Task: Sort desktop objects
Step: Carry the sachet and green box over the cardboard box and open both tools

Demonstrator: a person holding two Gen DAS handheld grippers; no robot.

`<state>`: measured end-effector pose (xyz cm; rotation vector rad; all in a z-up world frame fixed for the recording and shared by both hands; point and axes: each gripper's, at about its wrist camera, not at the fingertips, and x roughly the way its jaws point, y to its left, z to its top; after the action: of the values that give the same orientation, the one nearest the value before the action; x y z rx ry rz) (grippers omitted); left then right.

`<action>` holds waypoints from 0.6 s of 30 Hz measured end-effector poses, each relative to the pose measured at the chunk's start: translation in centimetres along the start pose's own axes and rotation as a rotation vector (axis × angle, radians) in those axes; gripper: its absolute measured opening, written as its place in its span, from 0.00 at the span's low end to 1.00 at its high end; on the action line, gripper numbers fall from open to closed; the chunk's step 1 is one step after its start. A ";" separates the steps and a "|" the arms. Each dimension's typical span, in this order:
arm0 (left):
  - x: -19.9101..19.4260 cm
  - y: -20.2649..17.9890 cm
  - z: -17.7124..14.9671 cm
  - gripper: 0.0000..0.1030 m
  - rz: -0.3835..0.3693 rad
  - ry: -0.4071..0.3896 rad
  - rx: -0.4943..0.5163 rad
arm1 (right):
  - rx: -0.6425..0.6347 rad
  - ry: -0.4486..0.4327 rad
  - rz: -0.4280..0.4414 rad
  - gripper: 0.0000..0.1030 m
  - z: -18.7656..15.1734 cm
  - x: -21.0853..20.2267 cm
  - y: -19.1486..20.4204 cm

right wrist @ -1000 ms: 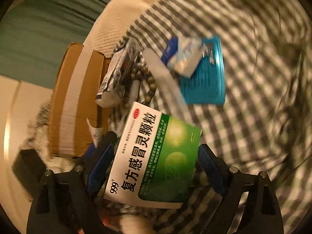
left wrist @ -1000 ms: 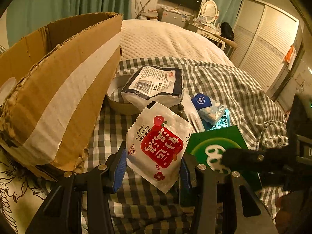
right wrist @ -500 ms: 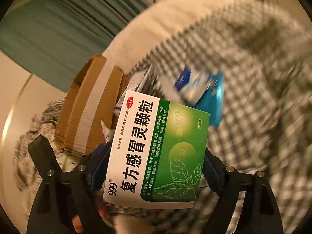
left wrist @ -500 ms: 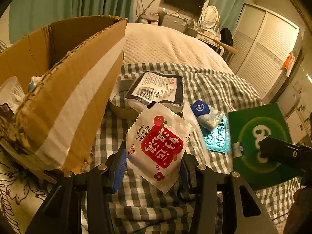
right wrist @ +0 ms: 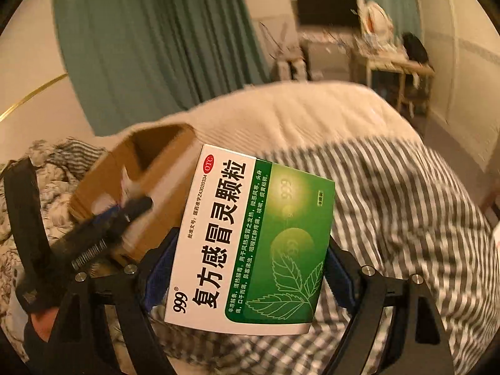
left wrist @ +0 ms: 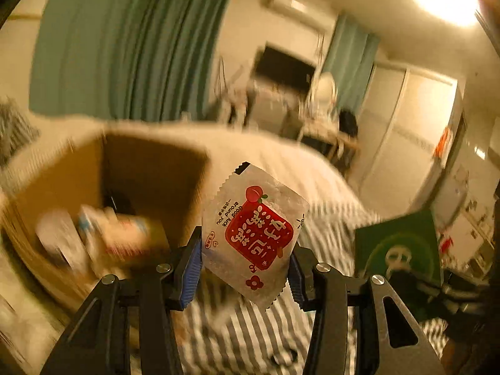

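My left gripper [left wrist: 243, 272] is shut on a white sachet with a red label [left wrist: 253, 234] and holds it in the air beside the open cardboard box [left wrist: 131, 184], which holds several blurred items. My right gripper [right wrist: 247, 275] is shut on a green and white medicine box [right wrist: 250, 237], lifted above the bed. That medicine box also shows at the right of the left wrist view [left wrist: 400, 243]. The left gripper also shows in the right wrist view [right wrist: 103, 231], in front of the cardboard box [right wrist: 150, 168].
The checked blanket [right wrist: 390, 206] covers the bed below both grippers, with a white quilt [right wrist: 306, 115] behind it. Crumpled bedding [right wrist: 47, 193] lies left of the box. Green curtains, a TV and a cluttered desk stand at the back.
Both grippers have risen and tilted up with their loads. The left one has moved the sachet toward the box opening. The objects lying on the blanket have dropped out of view.
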<state>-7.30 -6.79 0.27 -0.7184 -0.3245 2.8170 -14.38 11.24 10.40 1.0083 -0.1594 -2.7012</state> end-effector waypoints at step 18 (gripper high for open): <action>2.5 12.2 2.7 0.88 0.294 0.019 -0.139 | -0.217 0.015 0.204 0.85 9.1 11.1 15.6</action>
<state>-12.59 -18.19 -1.78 -0.8880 -0.4484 3.0835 -25.37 -6.63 13.26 0.8956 0.0315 -2.4627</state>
